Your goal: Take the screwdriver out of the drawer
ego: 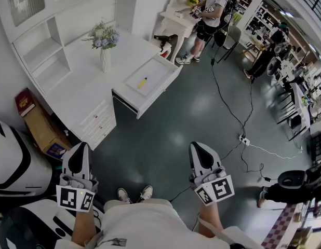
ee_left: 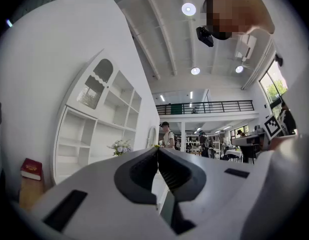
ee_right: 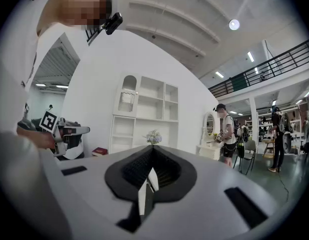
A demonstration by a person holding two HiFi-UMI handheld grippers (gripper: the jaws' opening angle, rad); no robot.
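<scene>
A small yellow screwdriver [ego: 143, 81] lies in the pulled-out white drawer [ego: 150, 77] of the desk, far ahead of me. My left gripper [ego: 79, 150] and right gripper [ego: 198, 149] are held close to my body over the grey floor, well short of the drawer. Both are shut with nothing between the jaws, tips meeting in the left gripper view [ee_left: 158, 149] and in the right gripper view [ee_right: 153, 148]. The drawer's inside is hidden in both gripper views.
A white desk [ego: 88, 82] with a flower vase [ego: 105, 46] and shelves [ego: 46, 61] stands ahead left. A cardboard box [ego: 43, 131] with a red book [ego: 24, 101] sits left. Cables and a power strip [ego: 244, 139] cross the floor at right. A person [ego: 210, 14] stands at the far table.
</scene>
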